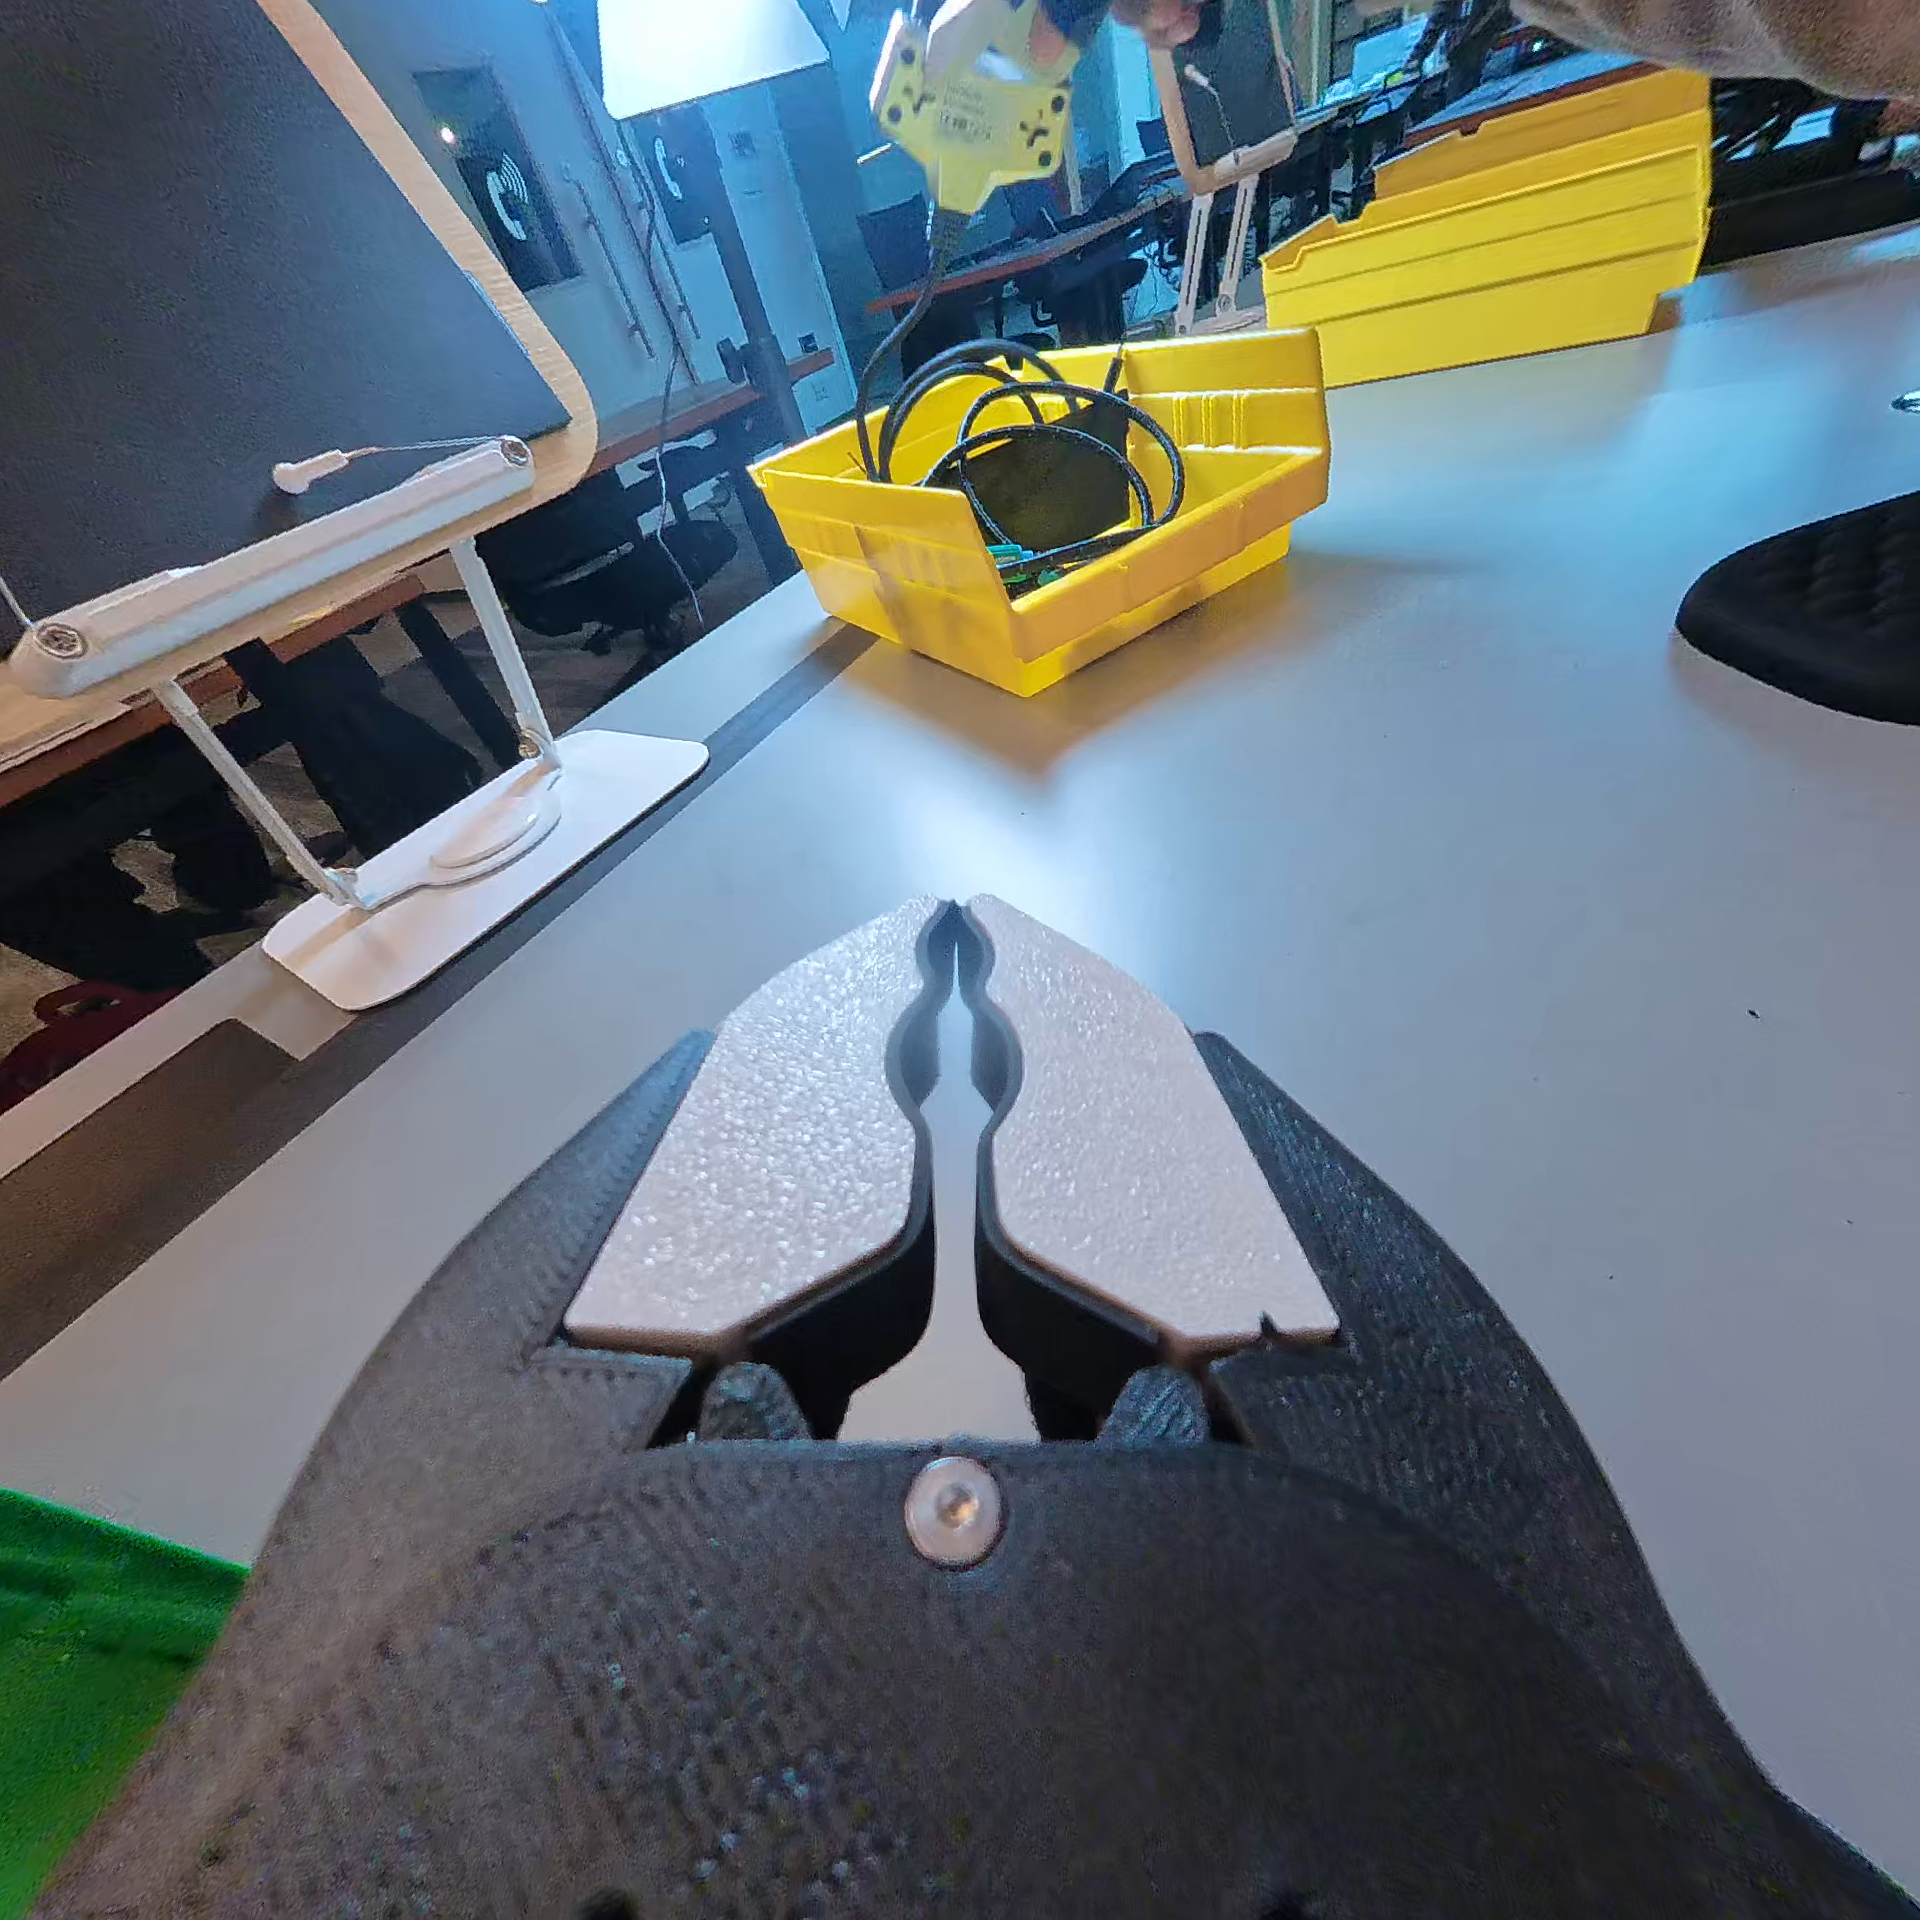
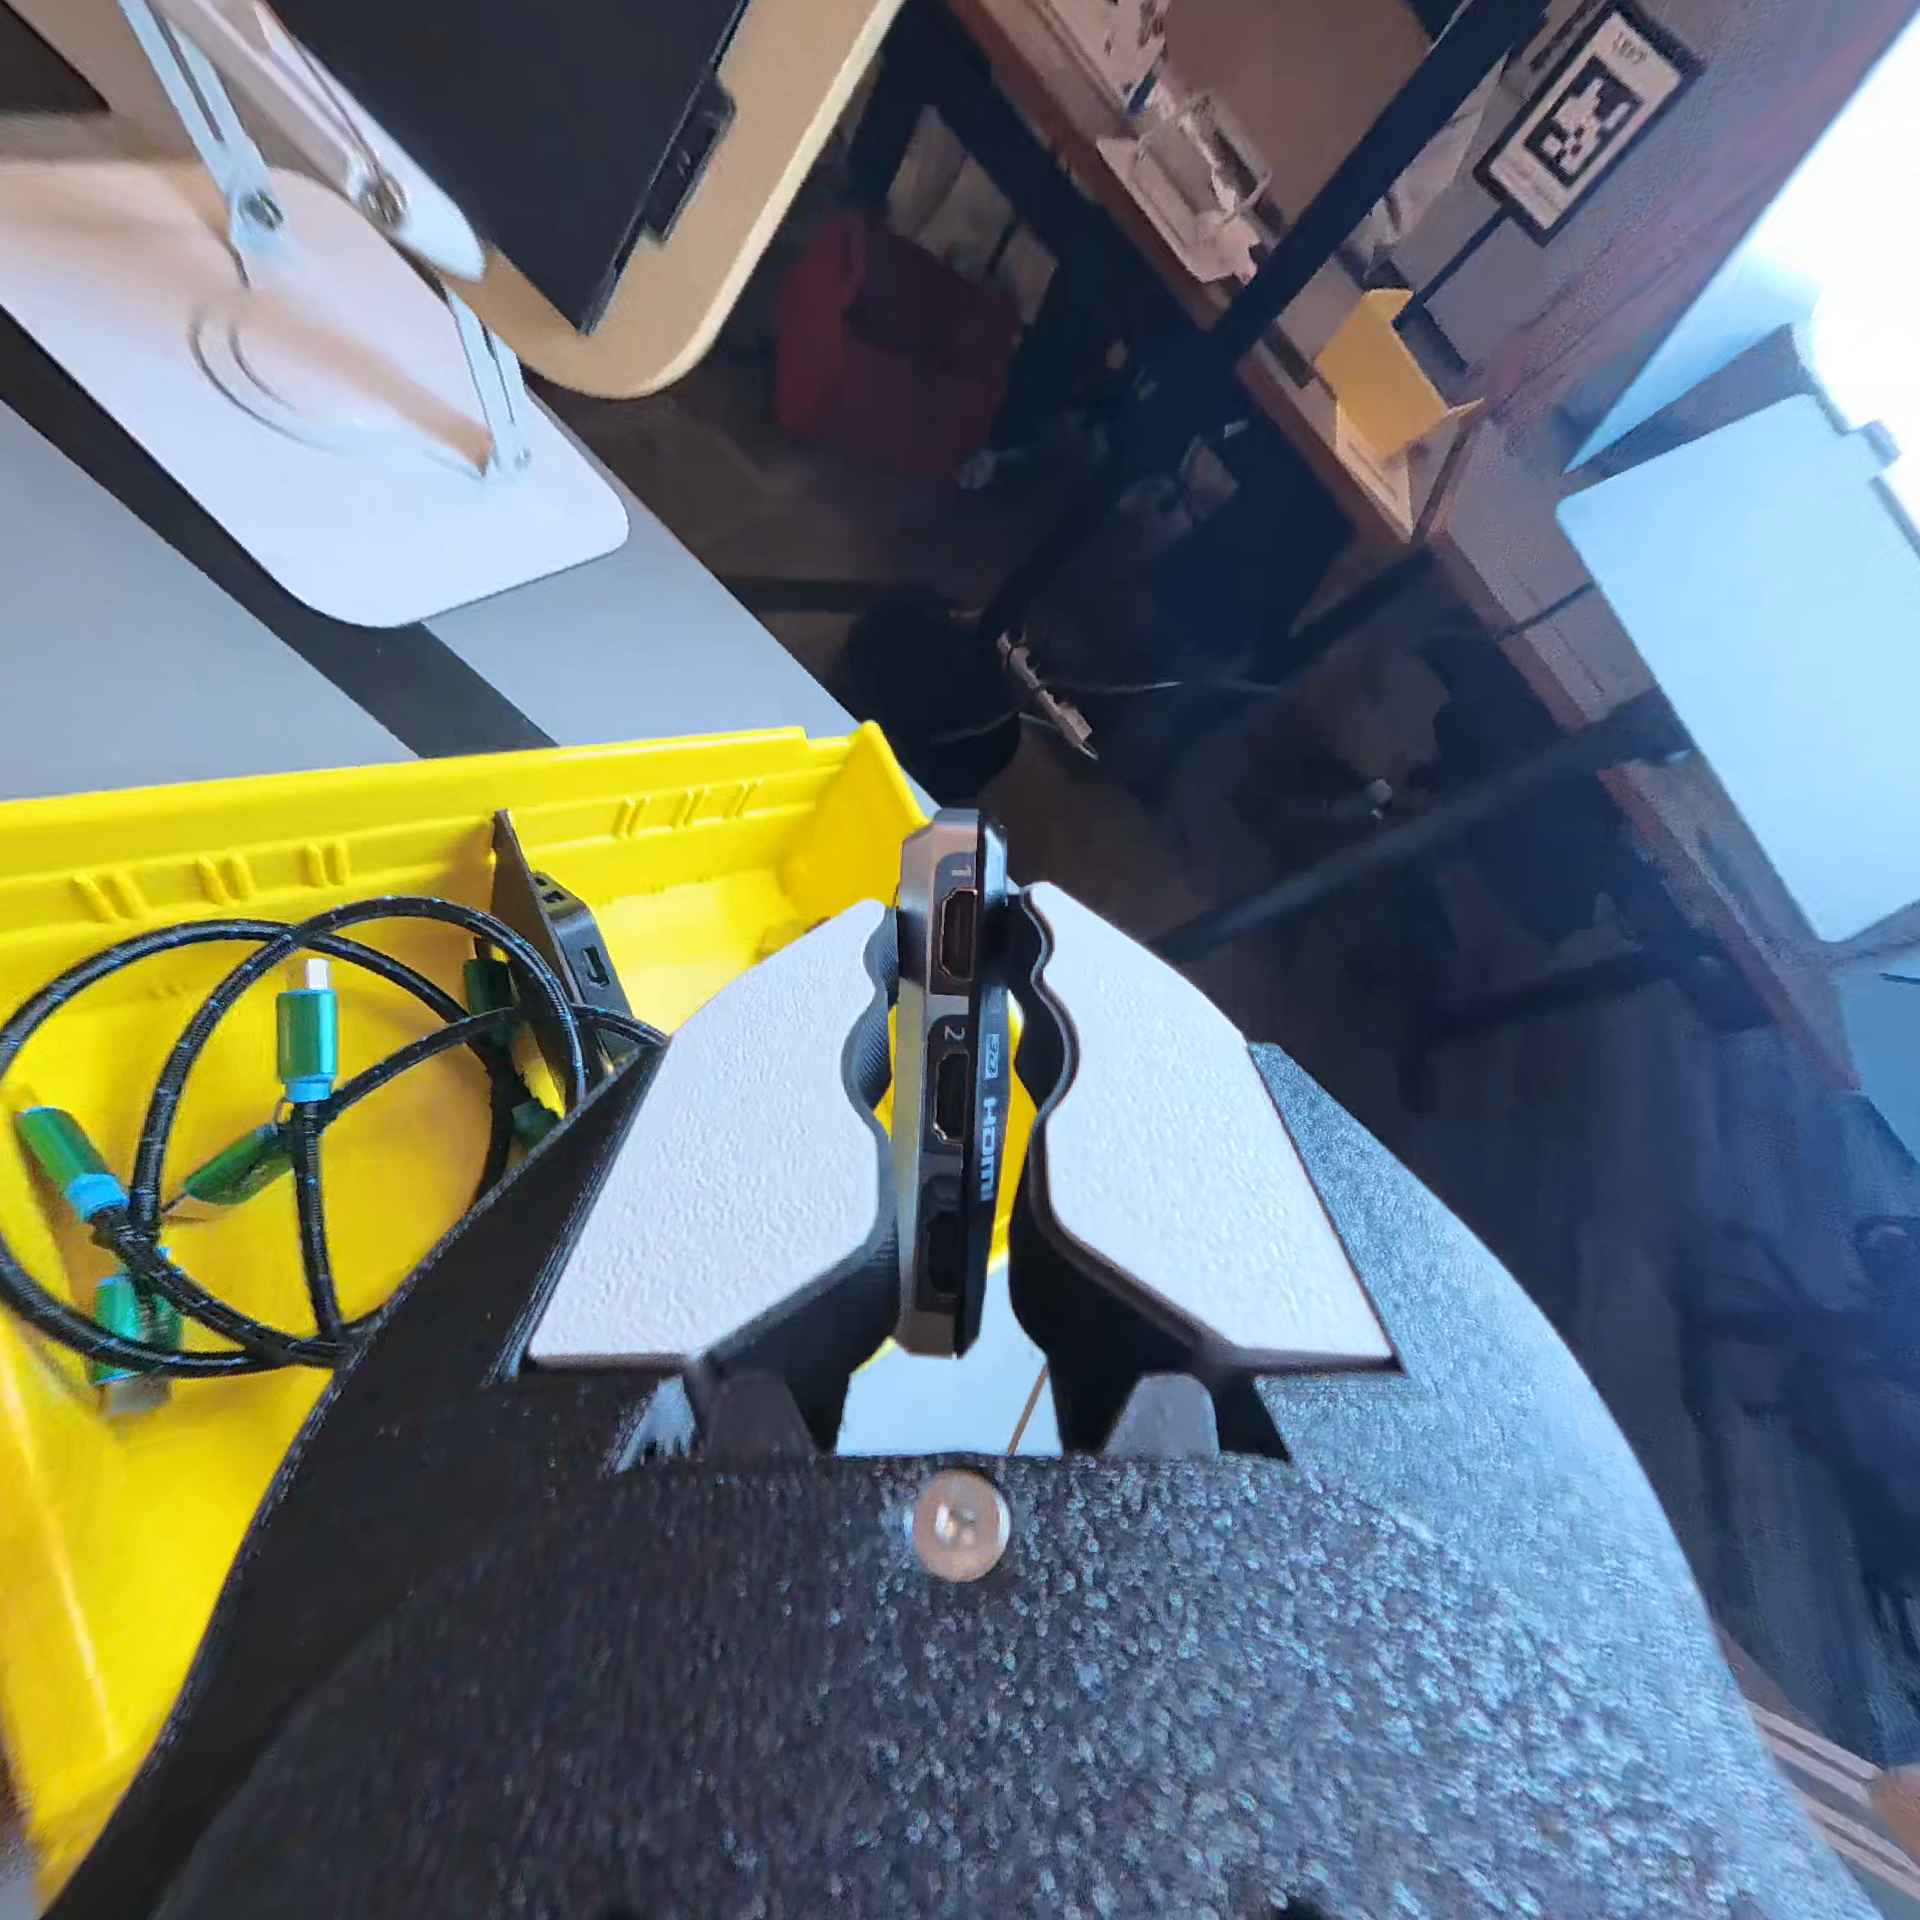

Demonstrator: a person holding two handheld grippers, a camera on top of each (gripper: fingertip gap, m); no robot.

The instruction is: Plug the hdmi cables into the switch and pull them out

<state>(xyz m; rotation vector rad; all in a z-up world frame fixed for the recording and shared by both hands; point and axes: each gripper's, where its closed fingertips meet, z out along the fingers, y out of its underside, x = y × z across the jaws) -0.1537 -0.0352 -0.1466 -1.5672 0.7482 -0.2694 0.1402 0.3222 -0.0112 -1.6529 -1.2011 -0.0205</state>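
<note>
My right gripper (image 2: 951,904) is shut on a black HDMI switch (image 2: 940,1091), held edge-on with its row of empty ports facing the camera, above the far corner of a yellow bin (image 2: 260,831). Black braided cables with green plugs (image 2: 301,1029) lie coiled in the bin next to a small black box (image 2: 561,935). In the left wrist view the right gripper's yellow body (image 1: 971,104) hangs above the bin (image 1: 914,582), and a black cable (image 1: 894,332) drops from it into the bin. My left gripper (image 1: 958,914) is shut and empty, low over the grey table (image 1: 1351,935).
A screen on a white stand (image 1: 468,862) sits at the table's left edge, also in the right wrist view (image 2: 312,468). Stacked yellow bins (image 1: 1486,260) are at the back right. A black mesh pad (image 1: 1818,613) lies at the right. A green cloth (image 1: 83,1662) is near left.
</note>
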